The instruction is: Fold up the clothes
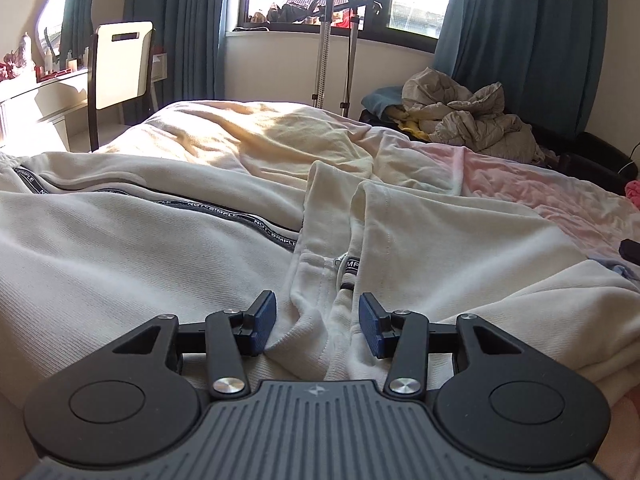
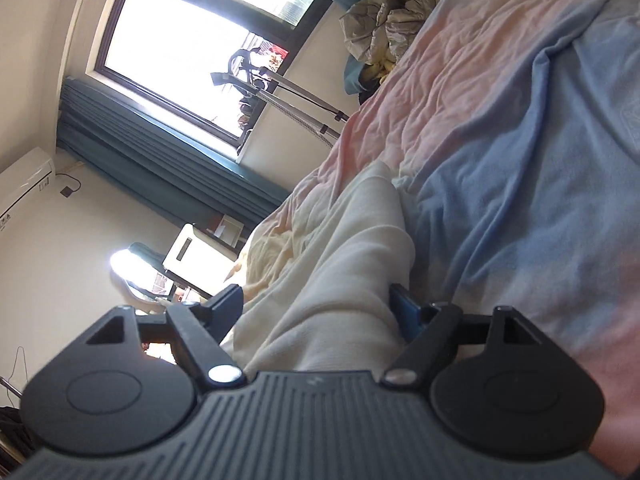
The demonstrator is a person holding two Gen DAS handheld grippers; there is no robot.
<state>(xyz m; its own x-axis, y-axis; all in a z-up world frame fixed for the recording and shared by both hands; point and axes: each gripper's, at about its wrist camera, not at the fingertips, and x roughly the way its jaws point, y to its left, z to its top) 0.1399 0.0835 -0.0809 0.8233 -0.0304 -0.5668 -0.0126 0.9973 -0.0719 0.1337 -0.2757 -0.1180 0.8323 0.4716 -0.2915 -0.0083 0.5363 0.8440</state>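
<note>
Cream garment point(image 1: 160, 248) lies between both parted grippers' jaws.

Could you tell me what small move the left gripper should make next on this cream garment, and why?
Probably close the left gripper on the bunched fold of the cream garment lying between its pads. Its jaws stand apart and hold nothing, and the right gripper also straddles cloth without pinching, so no fold can begin.

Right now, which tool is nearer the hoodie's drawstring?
Left. The left tool sits open just short of the drawstring at the hoodie neck. The right tool straddles a cream fold, with no drawstring in its view.
</note>
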